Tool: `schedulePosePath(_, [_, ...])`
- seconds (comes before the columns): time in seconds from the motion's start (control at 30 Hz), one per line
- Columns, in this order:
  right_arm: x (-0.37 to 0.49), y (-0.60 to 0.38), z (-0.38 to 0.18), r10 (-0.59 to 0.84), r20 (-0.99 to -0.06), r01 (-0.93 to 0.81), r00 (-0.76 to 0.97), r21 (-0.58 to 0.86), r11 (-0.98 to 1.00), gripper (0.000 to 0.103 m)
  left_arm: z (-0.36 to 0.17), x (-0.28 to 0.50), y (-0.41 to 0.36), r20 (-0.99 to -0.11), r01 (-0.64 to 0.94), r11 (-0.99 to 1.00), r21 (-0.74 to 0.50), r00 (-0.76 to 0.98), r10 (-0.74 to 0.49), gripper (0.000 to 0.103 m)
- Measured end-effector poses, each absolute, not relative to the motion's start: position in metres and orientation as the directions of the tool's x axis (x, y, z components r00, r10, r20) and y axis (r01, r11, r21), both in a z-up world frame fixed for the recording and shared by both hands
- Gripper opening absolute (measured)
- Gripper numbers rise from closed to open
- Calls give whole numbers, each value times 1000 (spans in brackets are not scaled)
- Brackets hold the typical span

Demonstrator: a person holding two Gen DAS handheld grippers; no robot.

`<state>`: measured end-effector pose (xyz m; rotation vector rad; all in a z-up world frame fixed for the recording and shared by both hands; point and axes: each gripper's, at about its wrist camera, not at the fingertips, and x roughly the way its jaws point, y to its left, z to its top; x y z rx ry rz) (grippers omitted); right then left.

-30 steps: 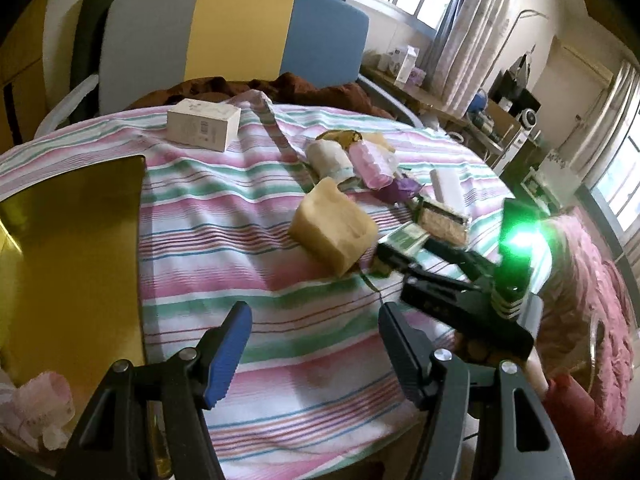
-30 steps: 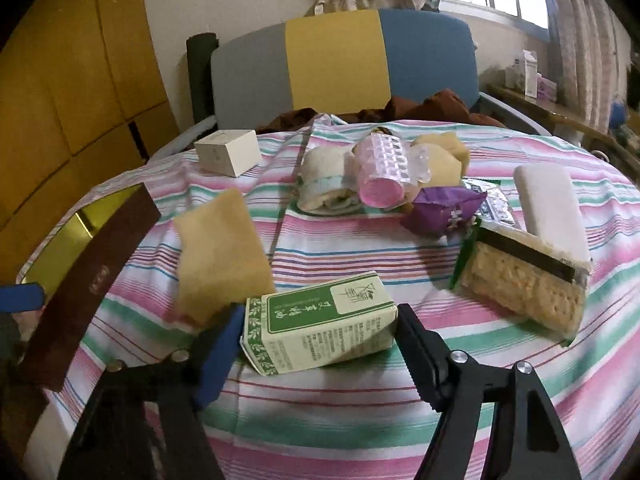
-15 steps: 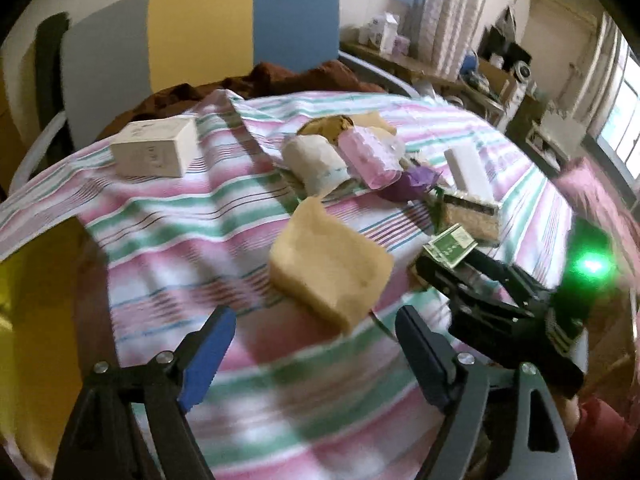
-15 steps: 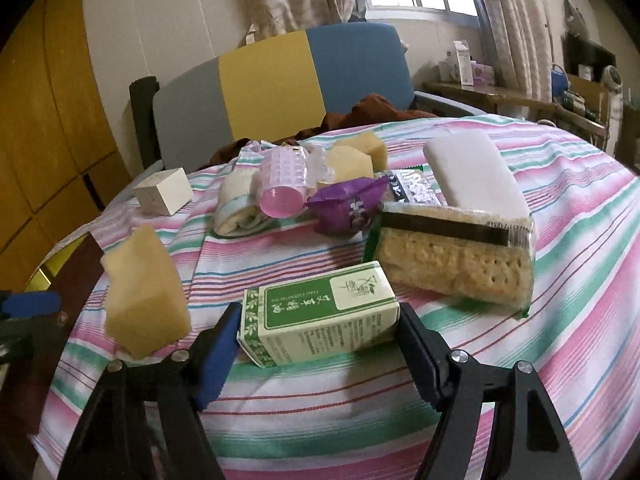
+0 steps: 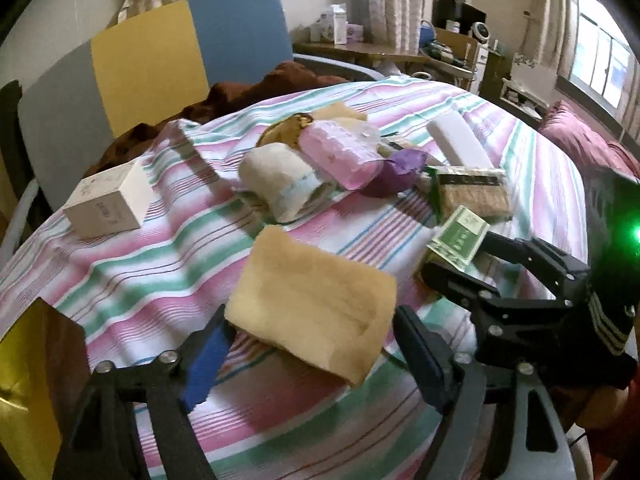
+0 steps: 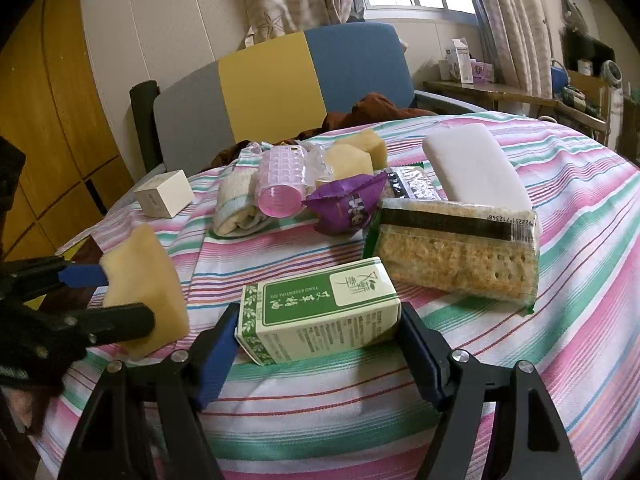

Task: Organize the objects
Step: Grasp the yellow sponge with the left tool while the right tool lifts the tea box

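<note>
Whereas a second ago the left hand-held gripper [image 5: 310, 344] hung over bare striped cloth, it has now moved in on the yellow sponge [image 5: 312, 304], which sits between its jaws as they close; I cannot tell whether the pads press it yet. The right hand-held gripper [image 6: 316, 340] remains clamped on the green carton [image 6: 320, 320], lying at six o'clock on the worktop [image 6: 580, 280]. Both pickups look nearly ready, with the clutter at twelve o'clock unsorted. Readable writing: "TSAO ESSENTIAL OIL" on the carton, and digits beside the barcode on the cracker pack [image 6: 456, 256].
</note>
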<state>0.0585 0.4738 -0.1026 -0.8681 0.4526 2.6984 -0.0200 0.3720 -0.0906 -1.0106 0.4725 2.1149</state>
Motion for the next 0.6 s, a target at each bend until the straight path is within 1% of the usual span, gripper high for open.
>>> schedulePosePath(0.1, [58, 474, -103, 159, -600, -346, -784, 209, -915, 76, -93, -18, 369, -766, -737, -676, 21, -446, 462, 75])
schedulePosePath(0.27, [59, 474, -103, 162, -600, -347, -783, 206, -915, 76, -95, -19, 360, -745, -698, -715, -46, -452, 490, 72])
schedulePosePath(0.5, [57, 471, -103, 183, -605, -357, -775, 180, -917, 76, -99, -15, 350, -731, -650, -753, -99, -466, 498, 68])
schedulePosePath(0.6, [56, 469, -103, 190, -606, -360, -772, 172, -917, 75, -96, -13, 342, -720, -641, -756, -128, -464, 515, 64])
